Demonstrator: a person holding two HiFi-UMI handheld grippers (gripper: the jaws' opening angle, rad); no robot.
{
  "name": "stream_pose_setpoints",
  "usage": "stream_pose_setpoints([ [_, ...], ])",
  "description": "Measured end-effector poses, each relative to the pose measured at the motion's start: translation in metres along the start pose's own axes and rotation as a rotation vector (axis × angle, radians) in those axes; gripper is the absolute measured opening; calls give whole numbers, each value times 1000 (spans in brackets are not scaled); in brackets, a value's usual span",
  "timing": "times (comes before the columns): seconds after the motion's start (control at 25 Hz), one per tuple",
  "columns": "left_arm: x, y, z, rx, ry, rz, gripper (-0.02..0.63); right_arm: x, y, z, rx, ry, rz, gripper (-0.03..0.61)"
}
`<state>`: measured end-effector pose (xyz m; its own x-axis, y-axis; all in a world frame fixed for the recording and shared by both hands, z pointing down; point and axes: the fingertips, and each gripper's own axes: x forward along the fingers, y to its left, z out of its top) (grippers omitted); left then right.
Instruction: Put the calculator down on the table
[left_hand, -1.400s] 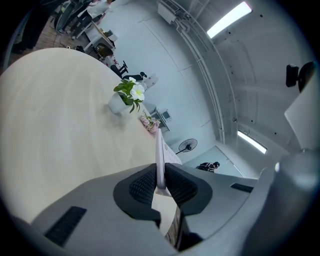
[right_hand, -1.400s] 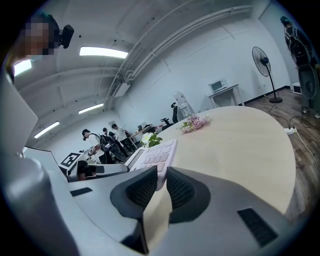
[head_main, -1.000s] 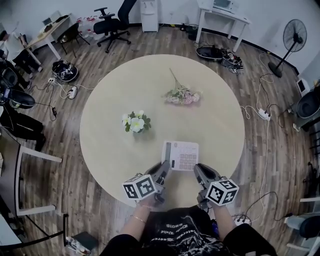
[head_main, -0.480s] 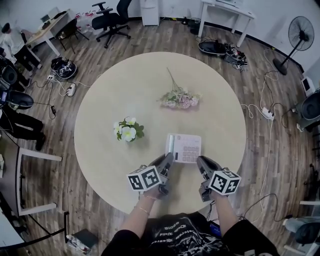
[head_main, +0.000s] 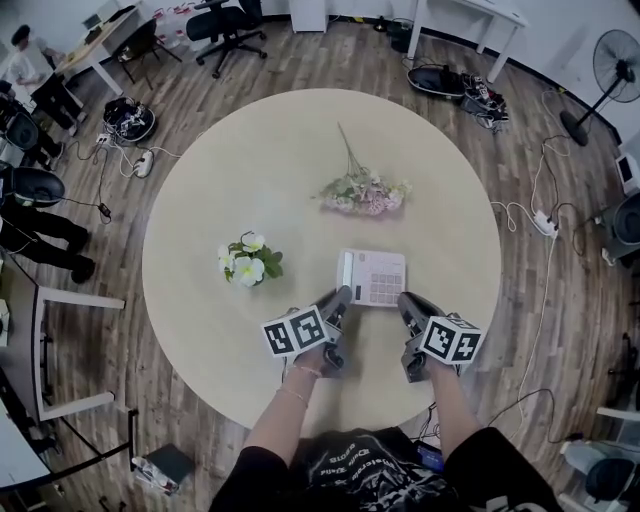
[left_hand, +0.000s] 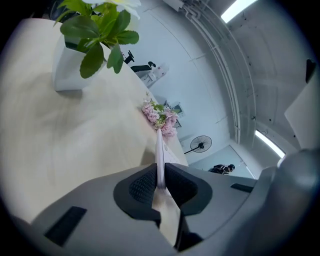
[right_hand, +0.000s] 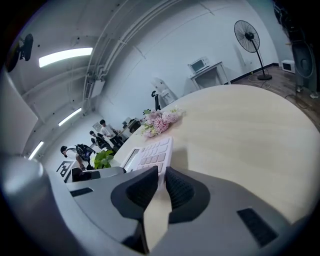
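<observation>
Forward and lower than before, your calculator (head_main: 372, 278) nears the desk (head_main: 200, 190). Your left gripper (head_main: 342, 294) and right gripper (head_main: 405, 299) clamp its near edge, jaws narrow.

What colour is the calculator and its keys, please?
The calculator has a white body with pale pink keys; the right gripper view shows it best.

Office or lab room: desk (head_main: 470, 18), swivel chair (head_main: 225, 22), pedestal fan (head_main: 612, 62), power strip (head_main: 543, 224), cables (head_main: 528, 330) on wood floor (head_main: 180, 110).
</observation>
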<state>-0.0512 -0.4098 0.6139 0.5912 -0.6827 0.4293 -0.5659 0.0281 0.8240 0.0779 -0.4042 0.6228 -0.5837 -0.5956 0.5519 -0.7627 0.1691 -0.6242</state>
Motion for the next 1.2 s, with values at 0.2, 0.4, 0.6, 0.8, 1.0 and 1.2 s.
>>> stream_pose_setpoints([
  [0.2, 15, 9, -1, 7, 19, 33, 64, 12, -14, 1, -5, 29, -20, 57],
  [0.4, 20, 12, 3, 92, 53, 75, 64, 20, -19, -6, -38, 79, -62, 57],
  [0.6, 21, 14, 0, 136, 75, 98, 64, 23, -22, -10, -43, 102, -93, 54],
  [0.8, 22, 16, 1, 147, 48, 141, 71, 25, -25, -13, -56, 121, -113, 63],
  [1.0, 12, 27, 9, 110, -2, 229, 257, 21, -22, -9, -68, 106, -116, 234],
  [1.2, -7, 23, -5, 141, 32, 222, 305, 0, 1, -15, -132, 52, -68, 284],
])
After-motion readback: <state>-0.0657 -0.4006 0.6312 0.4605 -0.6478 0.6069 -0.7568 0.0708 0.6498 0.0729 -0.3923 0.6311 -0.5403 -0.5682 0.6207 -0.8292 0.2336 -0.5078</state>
